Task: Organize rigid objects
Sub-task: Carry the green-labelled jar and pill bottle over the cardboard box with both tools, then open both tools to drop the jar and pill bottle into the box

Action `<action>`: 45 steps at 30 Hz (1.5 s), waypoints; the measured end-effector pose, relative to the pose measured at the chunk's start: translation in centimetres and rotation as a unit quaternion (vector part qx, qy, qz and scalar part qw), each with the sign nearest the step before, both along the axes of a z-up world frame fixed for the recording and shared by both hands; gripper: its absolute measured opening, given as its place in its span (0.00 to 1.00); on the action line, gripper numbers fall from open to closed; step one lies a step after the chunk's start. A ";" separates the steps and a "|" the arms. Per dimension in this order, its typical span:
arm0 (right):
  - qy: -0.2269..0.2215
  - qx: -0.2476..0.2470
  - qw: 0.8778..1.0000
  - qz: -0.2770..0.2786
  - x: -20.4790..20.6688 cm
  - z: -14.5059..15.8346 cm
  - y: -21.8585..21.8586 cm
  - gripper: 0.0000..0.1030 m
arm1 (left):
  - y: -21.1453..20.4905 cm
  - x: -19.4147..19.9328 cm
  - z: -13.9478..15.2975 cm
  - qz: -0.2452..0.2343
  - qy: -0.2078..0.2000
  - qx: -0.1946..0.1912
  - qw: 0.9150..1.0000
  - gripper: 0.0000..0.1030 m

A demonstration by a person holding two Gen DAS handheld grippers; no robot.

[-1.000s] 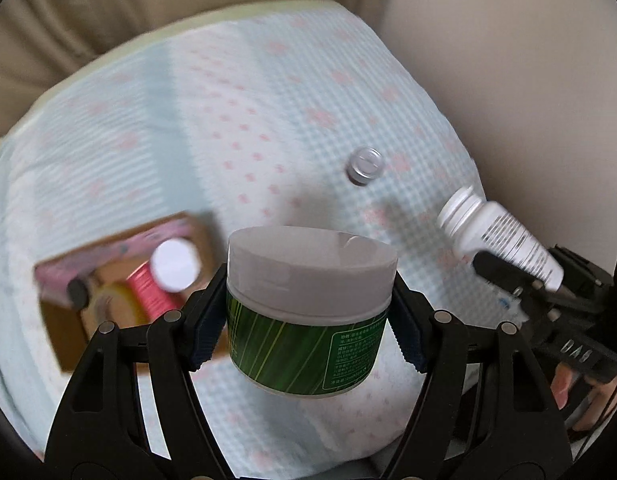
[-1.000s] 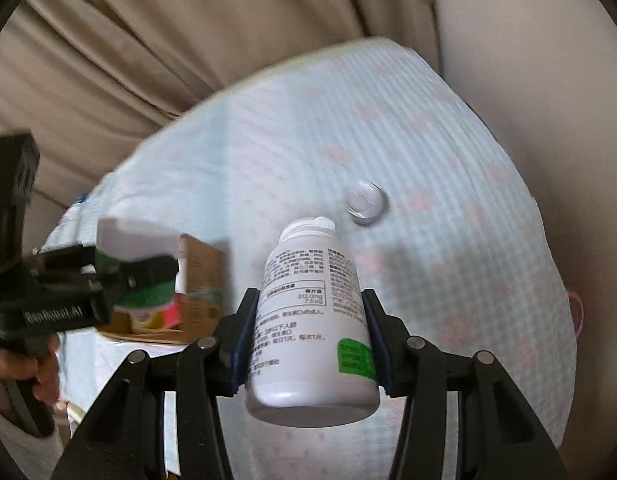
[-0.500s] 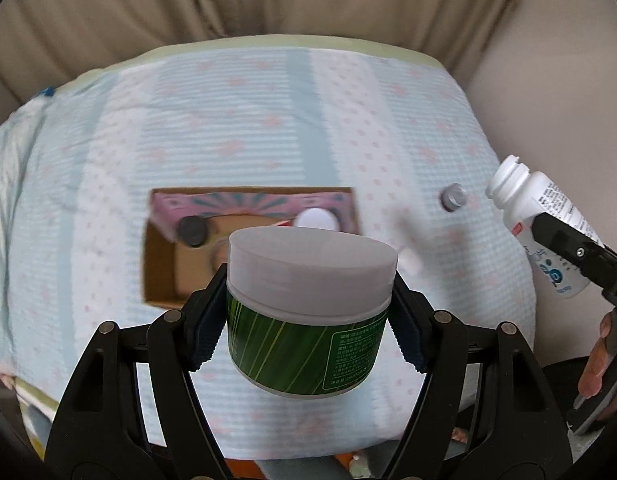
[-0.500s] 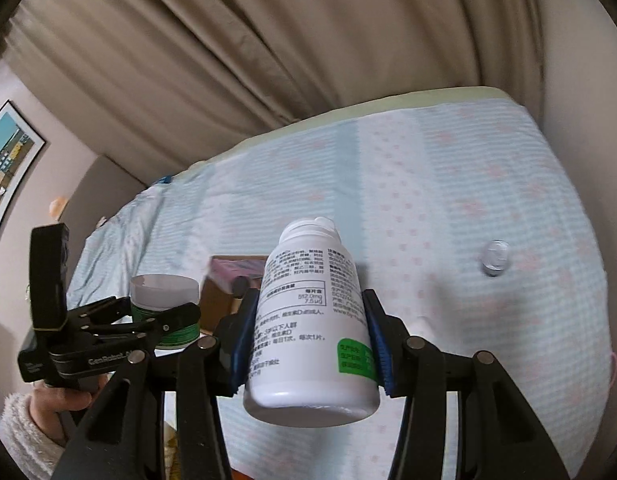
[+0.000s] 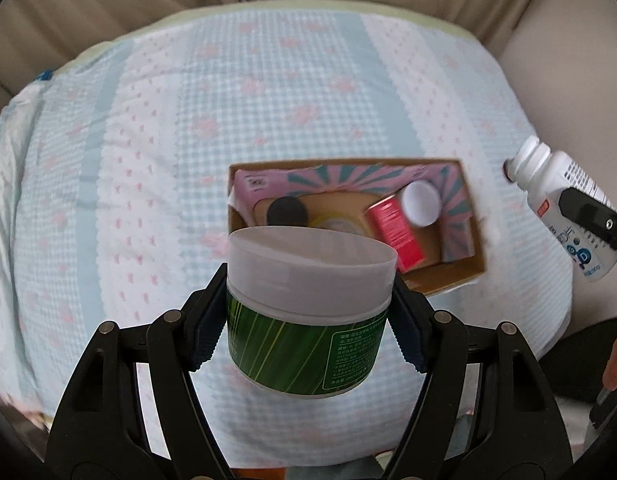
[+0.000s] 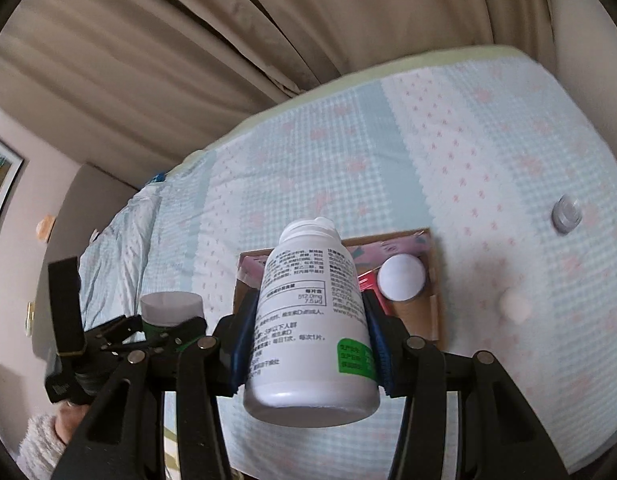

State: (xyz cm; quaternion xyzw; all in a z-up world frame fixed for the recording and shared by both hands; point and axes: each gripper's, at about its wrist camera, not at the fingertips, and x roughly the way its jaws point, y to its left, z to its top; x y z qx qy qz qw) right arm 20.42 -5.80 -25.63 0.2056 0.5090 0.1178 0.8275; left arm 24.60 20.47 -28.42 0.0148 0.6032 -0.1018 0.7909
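Note:
My left gripper (image 5: 308, 320) is shut on a green jar with a white lid (image 5: 308, 304), held above the bed in front of an open cardboard box (image 5: 468, 216). The box holds a red can (image 5: 392, 228), a white-lidded container (image 5: 422, 202) and a black-capped item (image 5: 286, 212). My right gripper (image 6: 308, 340) is shut on a white pill bottle (image 6: 312, 320), held above the box (image 6: 436, 320); the bottle also shows at the right of the left wrist view (image 5: 564, 208). The left gripper with the jar (image 6: 170, 308) shows at the left of the right wrist view.
The bed has a light blue and pink patterned cover (image 5: 188, 120). A small clear cap (image 6: 566, 214) and a round white item (image 6: 514, 306) lie on the cover right of the box. Beige curtains (image 6: 228, 40) hang behind the bed.
Both grippers have moved so the box now lies closer and more centred under them. Each keeps its hold on its object.

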 end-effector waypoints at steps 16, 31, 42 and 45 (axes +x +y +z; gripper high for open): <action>0.085 -0.016 0.996 0.014 5.9 -12.3 5.7 0.45 | 0.5 3.4 -12.1 -0.026 0.068 0.001 0.997 0.67; 0.136 -0.030 0.990 -0.023 8.0 -16.8 4.8 1.00 | -1.8 3.0 -12.9 -0.089 0.071 0.010 0.993 1.00; 0.141 -0.047 0.989 -0.024 4.9 -16.4 3.9 1.00 | -0.8 0.8 -11.7 -0.075 0.064 -0.009 0.995 1.00; 0.130 -0.049 0.990 -0.024 4.4 -15.6 4.0 1.00 | -0.5 -0.1 -10.6 -0.070 0.053 -0.011 0.996 1.00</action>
